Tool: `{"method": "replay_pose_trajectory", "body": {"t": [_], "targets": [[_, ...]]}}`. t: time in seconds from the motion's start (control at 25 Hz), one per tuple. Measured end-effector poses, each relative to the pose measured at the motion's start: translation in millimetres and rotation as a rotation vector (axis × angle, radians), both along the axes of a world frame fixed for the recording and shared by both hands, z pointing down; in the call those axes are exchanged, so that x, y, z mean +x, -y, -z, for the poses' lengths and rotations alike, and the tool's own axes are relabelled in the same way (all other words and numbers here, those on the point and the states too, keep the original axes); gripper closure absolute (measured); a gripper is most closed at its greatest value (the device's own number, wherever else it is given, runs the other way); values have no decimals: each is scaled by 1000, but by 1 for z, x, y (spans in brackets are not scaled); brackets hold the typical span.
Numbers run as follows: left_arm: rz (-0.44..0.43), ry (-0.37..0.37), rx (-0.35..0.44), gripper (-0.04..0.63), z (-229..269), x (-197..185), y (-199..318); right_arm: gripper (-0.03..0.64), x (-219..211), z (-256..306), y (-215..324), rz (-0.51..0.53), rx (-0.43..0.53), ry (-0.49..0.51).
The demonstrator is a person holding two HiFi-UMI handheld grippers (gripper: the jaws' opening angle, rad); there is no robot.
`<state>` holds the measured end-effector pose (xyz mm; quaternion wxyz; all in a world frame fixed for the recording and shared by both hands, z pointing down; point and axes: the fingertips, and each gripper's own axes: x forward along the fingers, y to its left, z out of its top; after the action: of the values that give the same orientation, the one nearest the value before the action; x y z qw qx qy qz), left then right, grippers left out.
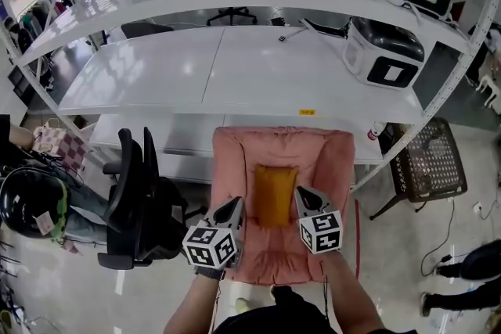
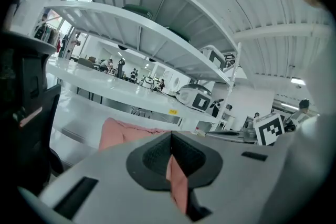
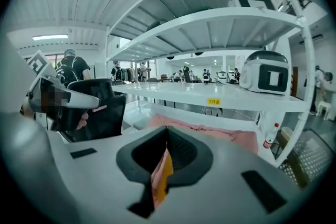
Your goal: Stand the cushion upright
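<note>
Black office chair (image 1: 137,199) sits at 9 o'clock of everything. Next over, the left gripper (image 1: 232,207) is clenched on a fold of the pink cushion (image 1: 321,160), pink fabric pinched right between its jaws. The cushion's in front of the white shelf (image 1: 235,74), long axis running 6 to 12 o'clock, far edge pointing at 12 toward the shelf. There's an orange pad (image 1: 275,194) in its middle. The right gripper (image 1: 304,195) at 3 o'clock of that pad is clamped tight on pink and orange fabric.
</note>
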<state>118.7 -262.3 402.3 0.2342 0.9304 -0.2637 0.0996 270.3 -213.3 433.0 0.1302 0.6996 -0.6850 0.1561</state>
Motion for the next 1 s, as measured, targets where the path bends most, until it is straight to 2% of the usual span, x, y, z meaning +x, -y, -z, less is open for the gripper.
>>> {"method": "replay_pose_trajectory", "body": {"t": [0.12,0.44,1.0], "targets": [[10,-23,44,589,21,-12,-5,612,-15,17,-8,0,34,-9],[16,-42,99,589,61,-46,-22,612,-48,67,-29,-7,109,-55],[56,-75,225,589,127,-103,-44,612,-73,143,-78,-51,263,-76]]}}
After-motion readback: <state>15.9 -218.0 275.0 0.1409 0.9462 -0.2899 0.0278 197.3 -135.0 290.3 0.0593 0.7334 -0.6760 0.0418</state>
